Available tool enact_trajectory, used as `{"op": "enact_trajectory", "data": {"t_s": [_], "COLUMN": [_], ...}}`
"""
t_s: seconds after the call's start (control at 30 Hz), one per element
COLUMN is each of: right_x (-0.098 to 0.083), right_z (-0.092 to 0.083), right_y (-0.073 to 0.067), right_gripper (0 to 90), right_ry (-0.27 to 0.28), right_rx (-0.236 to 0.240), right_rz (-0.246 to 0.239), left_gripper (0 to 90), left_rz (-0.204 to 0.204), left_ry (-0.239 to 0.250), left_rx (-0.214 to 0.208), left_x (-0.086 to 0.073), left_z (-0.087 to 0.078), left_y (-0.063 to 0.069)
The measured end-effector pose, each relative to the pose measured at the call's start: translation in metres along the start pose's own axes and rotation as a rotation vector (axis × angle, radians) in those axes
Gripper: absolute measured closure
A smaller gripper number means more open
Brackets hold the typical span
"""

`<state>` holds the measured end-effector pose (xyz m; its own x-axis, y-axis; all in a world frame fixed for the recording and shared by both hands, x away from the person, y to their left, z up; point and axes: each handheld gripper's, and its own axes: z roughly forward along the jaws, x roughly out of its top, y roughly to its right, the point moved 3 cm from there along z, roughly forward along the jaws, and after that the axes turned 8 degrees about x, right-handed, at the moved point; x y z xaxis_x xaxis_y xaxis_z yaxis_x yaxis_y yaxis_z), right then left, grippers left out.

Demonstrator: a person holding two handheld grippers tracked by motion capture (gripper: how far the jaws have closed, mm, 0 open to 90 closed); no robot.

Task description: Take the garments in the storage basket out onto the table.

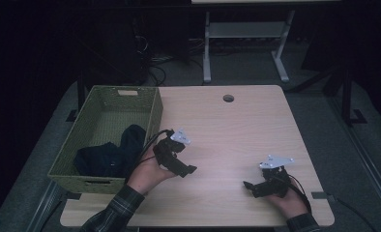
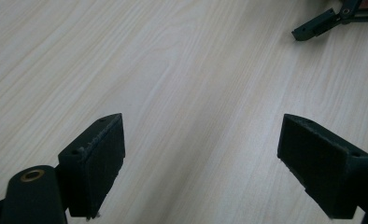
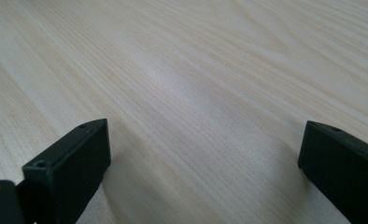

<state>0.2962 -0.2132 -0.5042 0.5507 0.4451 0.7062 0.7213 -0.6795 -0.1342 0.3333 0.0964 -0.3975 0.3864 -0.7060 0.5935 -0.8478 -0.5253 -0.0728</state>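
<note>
Left gripper (image 1: 192,169) fingers (image 2: 95,161) spread, dark clothing (image 1: 109,153) apart in basket (image 1: 152,116).

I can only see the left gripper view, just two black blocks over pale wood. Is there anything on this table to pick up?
Observer: Yes. A green woven basket sits at the table's left edge, beside the left gripper.
Operator: Is anything in it?
Observer: A dark cloth lies bunched in its near end.
Operator: What is that black piece at my top right corner?
Observer: That is the right gripper, held low over the table's near right part, jaws wide apart with nothing between them.
</note>
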Motion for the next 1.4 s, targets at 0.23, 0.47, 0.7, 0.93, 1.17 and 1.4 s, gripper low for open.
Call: {"op": "enact_trajectory", "data": {"t_s": [0.23,0.47,0.7,0.93,1.17,1.4], "right_x": [0.0,0.0,0.0,0.0,0.0,0.0], "right_z": [0.0,0.0,0.0,0.0,0.0,0.0], "right_y": [0.0,0.0,0.0,0.0,0.0,0.0], "right_gripper": [1.9,1.9,1.9,1.9,1.9,1.9], "right_ry": [0.0,0.0,0.0,0.0,0.0,0.0], "right_rx": [0.0,0.0,0.0,0.0,0.0,0.0], "right_rz": [-0.001,-0.001,0.0,0.0,0.0,0.0], "left_gripper": [14.7,14.7,14.7,14.7,14.7,14.7], "left_rz": [-0.001,0.003,0.005,0.004,-0.008,-0.022], "left_ry": [-0.008,-0.02,-0.026,-0.032,-0.024,-0.013], "left_rx": [-0.011,-0.012,-0.009,0.008,0.025,0.052], "left_x": [0.003,0.005,0.006,0.006,0.006,0.005], "left_z": [-0.006,-0.014,-0.02,-0.027,-0.034,-0.044], "left_y": [-0.004,-0.009,-0.013,-0.02,-0.028,-0.038]}}
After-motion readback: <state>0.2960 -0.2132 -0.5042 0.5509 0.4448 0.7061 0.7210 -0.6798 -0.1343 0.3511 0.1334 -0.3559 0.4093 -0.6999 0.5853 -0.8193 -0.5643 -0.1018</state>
